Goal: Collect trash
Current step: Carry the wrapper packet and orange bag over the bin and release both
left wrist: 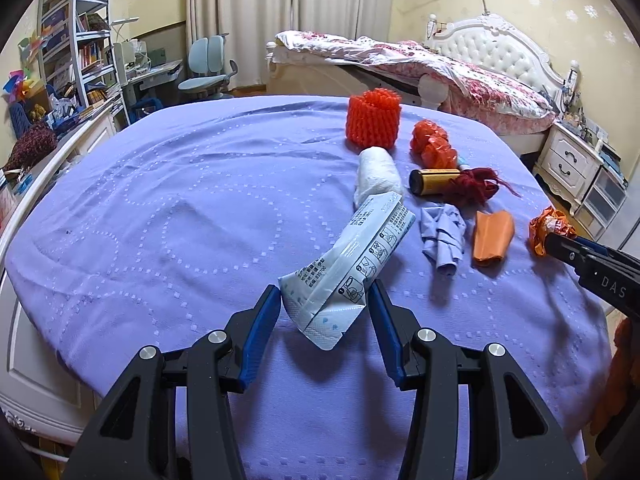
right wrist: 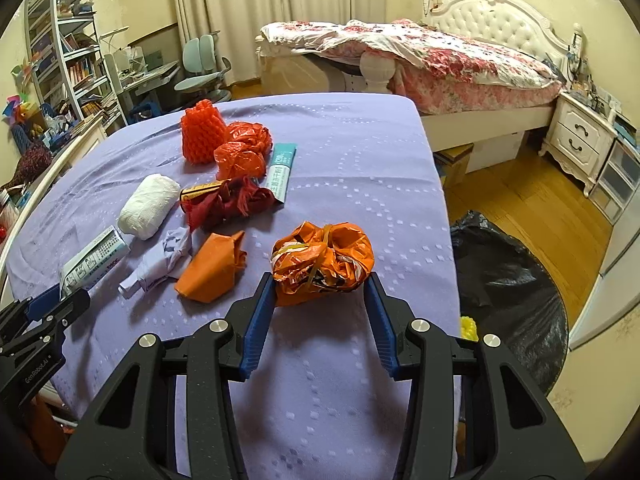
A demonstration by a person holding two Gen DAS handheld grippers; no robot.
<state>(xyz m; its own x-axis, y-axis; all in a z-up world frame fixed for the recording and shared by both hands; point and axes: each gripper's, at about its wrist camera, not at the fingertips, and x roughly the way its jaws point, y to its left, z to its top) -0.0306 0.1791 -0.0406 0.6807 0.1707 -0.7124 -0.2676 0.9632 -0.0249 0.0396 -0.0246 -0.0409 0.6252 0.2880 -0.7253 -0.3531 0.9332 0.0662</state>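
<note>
Trash lies on a purple cloth-covered table [left wrist: 160,208]. My left gripper [left wrist: 324,300] is shut on a white and blue printed packet [left wrist: 352,264], whose far end rests by a white tissue wad [left wrist: 378,176]. My right gripper [right wrist: 320,286] is shut on a crumpled orange wrapper ball [right wrist: 322,260]; the same ball [left wrist: 546,232] and gripper show at the right in the left wrist view. On the table lie an orange foam net [right wrist: 200,132], a red plastic bag [right wrist: 242,152], a gold tube [left wrist: 434,181], dark red fabric [right wrist: 232,202], a teal tube [right wrist: 282,174], crumpled purple paper [right wrist: 160,264] and orange paper [right wrist: 212,266].
A black trash bag [right wrist: 508,288] stands open on the wooden floor right of the table. A bed [right wrist: 440,64] with a floral quilt and a white nightstand [right wrist: 580,140] are behind. Shelves [right wrist: 64,60], a desk and a chair [right wrist: 200,68] fill the left side.
</note>
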